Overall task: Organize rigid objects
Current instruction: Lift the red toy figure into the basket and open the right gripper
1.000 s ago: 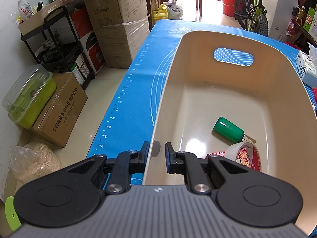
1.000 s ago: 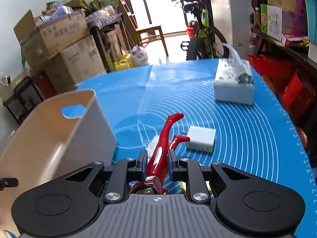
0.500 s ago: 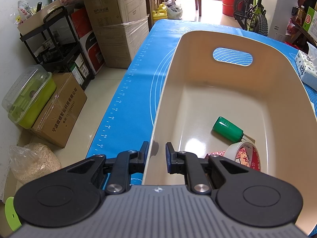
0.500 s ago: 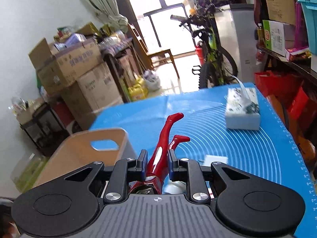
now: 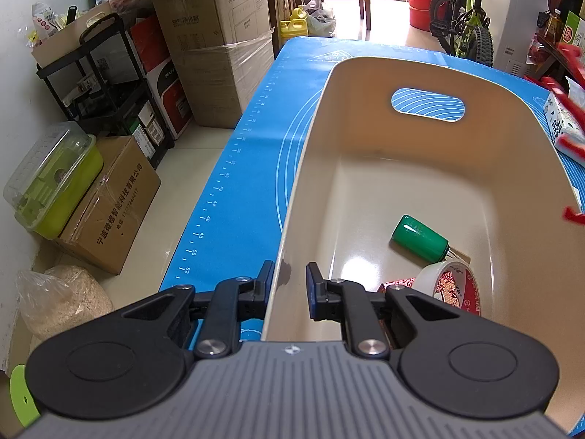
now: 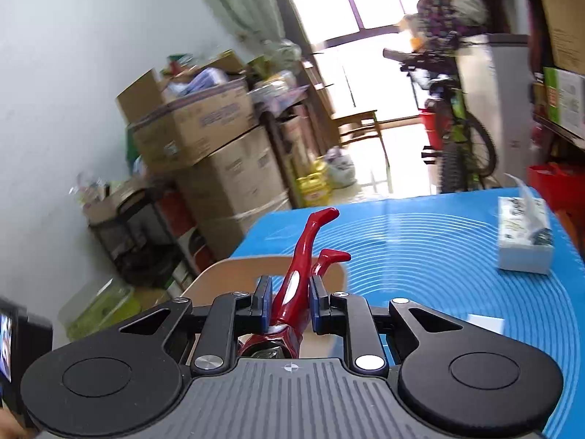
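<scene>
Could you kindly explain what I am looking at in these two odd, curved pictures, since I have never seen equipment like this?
There is no robot here: a person carries a two-finger gripper in each hand, and a wide-angle camera on each one looks along its fingers. In the left wrist view, the left gripper is clamped on the near wall of a beige bin, which sits on a blue mat. Inside the bin lie a green cylinder and a roll of tape. In the right wrist view, the right gripper holds a red toy figure above the mat, legs pointing away. A tissue box stands further off.
</scene>
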Tool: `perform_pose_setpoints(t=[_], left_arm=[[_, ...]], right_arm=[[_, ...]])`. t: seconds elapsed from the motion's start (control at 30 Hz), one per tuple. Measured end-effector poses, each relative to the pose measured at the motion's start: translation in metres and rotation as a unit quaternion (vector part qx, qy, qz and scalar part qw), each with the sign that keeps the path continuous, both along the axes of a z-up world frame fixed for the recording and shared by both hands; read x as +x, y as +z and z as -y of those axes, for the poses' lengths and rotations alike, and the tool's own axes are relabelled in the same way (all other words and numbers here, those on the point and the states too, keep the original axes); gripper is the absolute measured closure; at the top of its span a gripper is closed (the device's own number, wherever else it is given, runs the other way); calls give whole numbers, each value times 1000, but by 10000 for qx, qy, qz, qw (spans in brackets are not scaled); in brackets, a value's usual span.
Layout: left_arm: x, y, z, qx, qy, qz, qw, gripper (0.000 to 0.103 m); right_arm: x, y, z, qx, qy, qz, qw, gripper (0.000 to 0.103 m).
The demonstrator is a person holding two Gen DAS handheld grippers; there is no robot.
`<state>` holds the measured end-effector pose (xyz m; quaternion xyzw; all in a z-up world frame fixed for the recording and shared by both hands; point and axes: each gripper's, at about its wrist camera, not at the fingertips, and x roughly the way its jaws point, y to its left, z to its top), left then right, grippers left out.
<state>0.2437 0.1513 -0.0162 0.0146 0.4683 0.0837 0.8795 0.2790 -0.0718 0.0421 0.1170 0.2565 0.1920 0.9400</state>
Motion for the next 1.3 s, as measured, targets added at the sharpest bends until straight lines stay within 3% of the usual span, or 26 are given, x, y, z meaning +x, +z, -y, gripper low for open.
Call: perform_pose_setpoints(t=[0.33,0.7,0.97,1.13,1.3], left_arm=[[0,3,0,-10,-34,20,10000,81],[0,2,1,-2,-25,25,10000,81],[-1,2,-1,-21,17,43,10000,82],[-1,1,-1,-19,14,47,10000,82],[-1,1,-1,-28,15,47,10000,82]], right_arm=[[1,-28,-52,-420,555,-346,9970,73],[-8,-59,-89,-1033,1285,-803,9830,76],[-4,-54,-77,-911,1168,-944,9844,75],[-6,-39,-49,-622,861,-889,9904,56],[-9,-23,-12,-599,361,-765,9946,50]])
